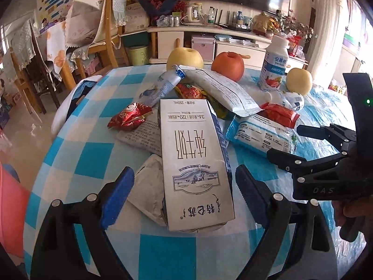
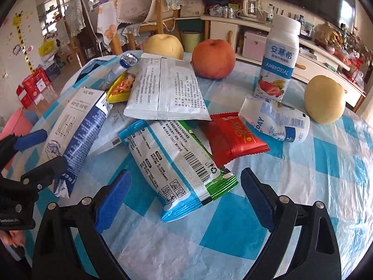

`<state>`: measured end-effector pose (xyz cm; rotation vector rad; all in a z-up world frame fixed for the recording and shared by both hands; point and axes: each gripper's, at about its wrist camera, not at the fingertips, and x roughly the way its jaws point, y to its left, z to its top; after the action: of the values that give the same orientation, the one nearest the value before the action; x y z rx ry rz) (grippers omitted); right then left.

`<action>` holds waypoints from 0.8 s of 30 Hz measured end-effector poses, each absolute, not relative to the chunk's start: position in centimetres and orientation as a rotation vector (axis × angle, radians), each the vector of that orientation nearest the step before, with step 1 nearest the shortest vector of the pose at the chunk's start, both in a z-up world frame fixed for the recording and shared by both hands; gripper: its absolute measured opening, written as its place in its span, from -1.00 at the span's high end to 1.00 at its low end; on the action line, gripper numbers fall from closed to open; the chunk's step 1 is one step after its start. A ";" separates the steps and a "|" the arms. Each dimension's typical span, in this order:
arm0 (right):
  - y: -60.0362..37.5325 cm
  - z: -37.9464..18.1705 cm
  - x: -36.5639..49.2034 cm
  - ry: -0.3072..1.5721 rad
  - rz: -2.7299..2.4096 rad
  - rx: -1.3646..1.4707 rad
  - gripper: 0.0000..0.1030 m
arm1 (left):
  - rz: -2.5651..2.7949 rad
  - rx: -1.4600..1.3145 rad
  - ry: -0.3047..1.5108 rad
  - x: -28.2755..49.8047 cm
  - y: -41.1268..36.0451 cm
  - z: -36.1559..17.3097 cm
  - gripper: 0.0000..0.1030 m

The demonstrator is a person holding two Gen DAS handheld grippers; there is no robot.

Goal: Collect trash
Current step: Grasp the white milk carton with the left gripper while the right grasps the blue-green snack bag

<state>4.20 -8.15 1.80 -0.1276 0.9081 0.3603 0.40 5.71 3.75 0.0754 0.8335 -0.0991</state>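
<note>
Between the spread left tongs [image 1: 184, 198], unclamped: milk carton [image 1: 193, 161] on checkered desk [image 1: 77, 158]. Right tongs [image 2: 184, 198] apart around blue-green wrapper [image 2: 174, 163]; bare desk nearer them, desk edge behind fruit.

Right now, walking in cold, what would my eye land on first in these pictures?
Probably the heap of empty wrappers on the blue-checked tablecloth, with a white milk carton lying flat between the open left gripper. Behind it, an orange-red apple and a yogurt bottle stand upright; the open right gripper hovers over a blue-and-white packet.
</note>
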 end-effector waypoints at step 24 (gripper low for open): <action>-6.3 1.1 4.9 0.896 0.383 -0.203 -0.46 | -0.107 0.007 0.860 2.3 7.4 4.1 -0.22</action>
<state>4.91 -6.26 1.07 -0.2032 0.8963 0.3832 2.29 7.42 4.11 0.0069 0.8599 -0.1073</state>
